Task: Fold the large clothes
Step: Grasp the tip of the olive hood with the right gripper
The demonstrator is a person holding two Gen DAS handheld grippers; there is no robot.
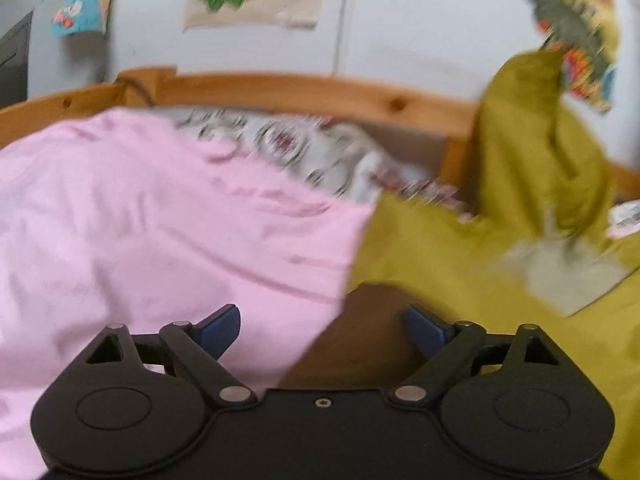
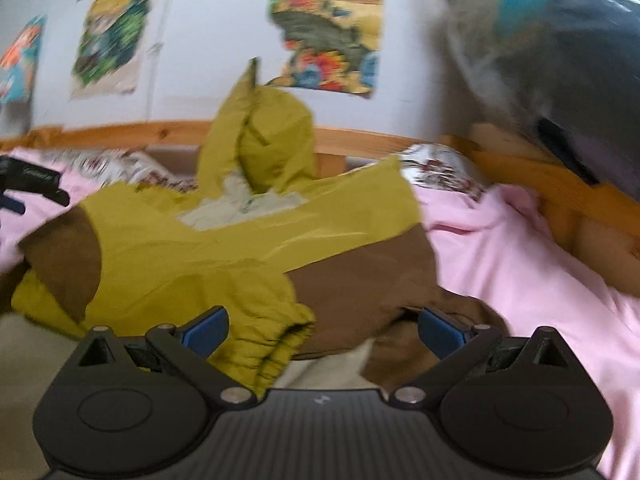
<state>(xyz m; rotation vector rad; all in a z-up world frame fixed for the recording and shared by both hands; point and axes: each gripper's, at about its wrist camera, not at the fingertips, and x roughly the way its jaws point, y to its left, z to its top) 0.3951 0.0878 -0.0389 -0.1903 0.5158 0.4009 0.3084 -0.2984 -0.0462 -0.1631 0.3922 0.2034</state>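
Between folds on the jacket [image 2: 224, 248]
Both your grippers, left [image 1: 322, 326] and right [image 2: 322, 330], gape empty; grab the near cuff [image 2: 280, 340] next.

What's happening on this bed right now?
A person with a hand-held gripper in each hand is folding a yellow-green and brown jacket spread on a pink sheet. The left hand-held gripper is open and holds nothing. The right hand-held gripper is open too, with an elastic cuff lying loose between its fingers.
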